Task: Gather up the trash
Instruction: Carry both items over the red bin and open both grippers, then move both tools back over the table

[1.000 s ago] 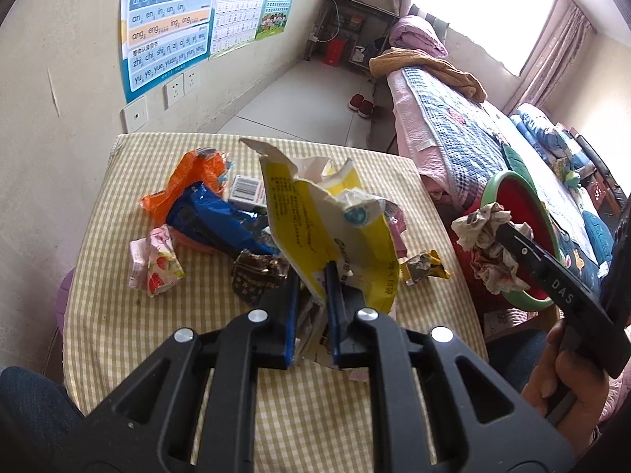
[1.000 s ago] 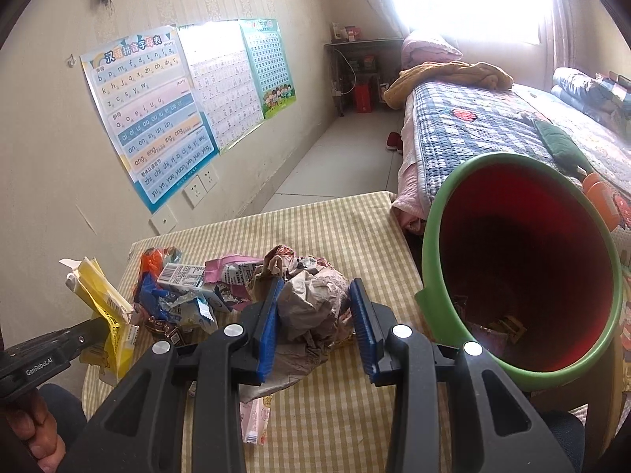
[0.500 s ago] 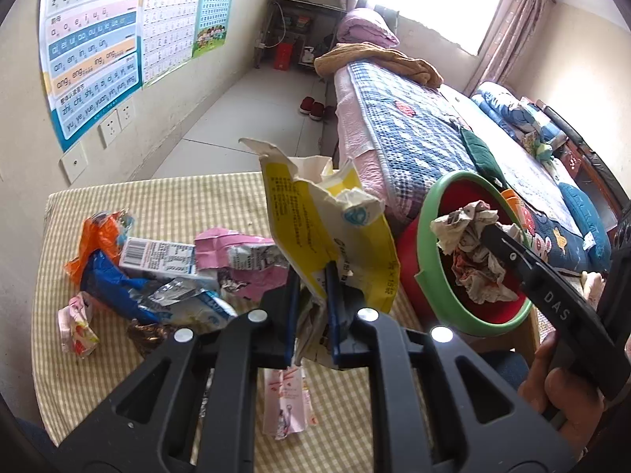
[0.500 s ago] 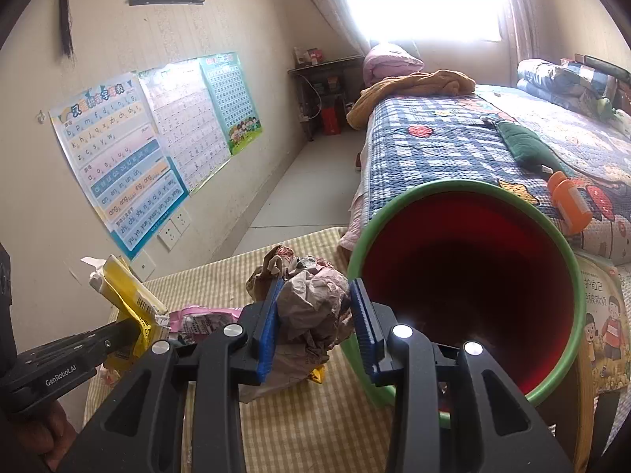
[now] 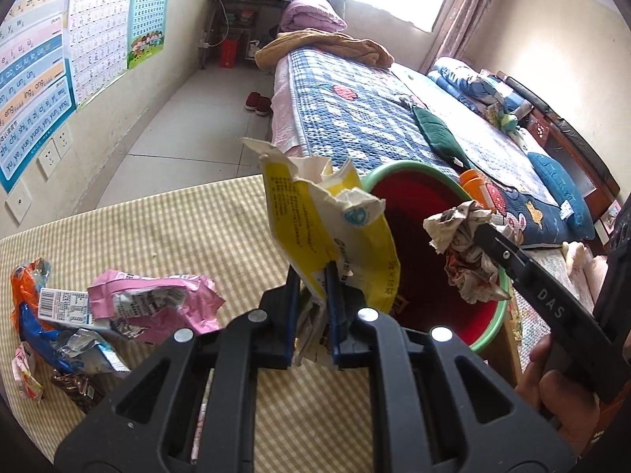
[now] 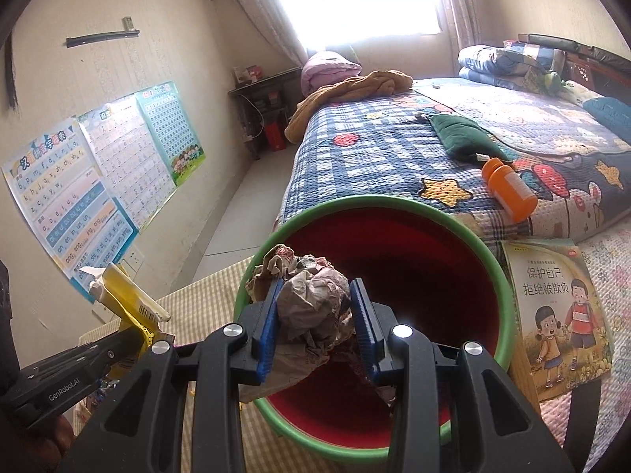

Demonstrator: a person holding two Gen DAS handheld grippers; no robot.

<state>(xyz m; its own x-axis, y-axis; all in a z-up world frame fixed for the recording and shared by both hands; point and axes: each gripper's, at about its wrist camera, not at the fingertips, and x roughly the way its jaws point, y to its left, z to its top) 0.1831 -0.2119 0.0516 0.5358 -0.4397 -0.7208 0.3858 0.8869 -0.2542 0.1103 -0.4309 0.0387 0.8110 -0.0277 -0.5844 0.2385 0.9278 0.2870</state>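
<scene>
My left gripper point(image 5: 311, 272) is shut on a torn yellow paper bag point(image 5: 327, 228) and holds it above the checked table, just left of the red bin with a green rim point(image 5: 414, 252). My right gripper point(image 6: 315, 295) is shut on a crumpled paper ball point(image 6: 311, 303) and holds it over the open bin point(image 6: 414, 272). The ball also shows in the left wrist view point(image 5: 465, 252), over the bin's right side. The yellow bag shows in the right wrist view point(image 6: 122, 299) at the left.
Several wrappers lie on the table's left side: a pink one point(image 5: 157, 303), an orange one point(image 5: 27, 287) and a blue one point(image 5: 39, 339). A bed point(image 5: 355, 118) stands behind the bin. An orange bottle point(image 6: 508, 193) and a picture book point(image 6: 560, 315) lie beside the bin.
Both grippers have swung right from the trash pile toward the bin, each still holding its piece. The paper ball has gone from beside the bin to over its opening.
</scene>
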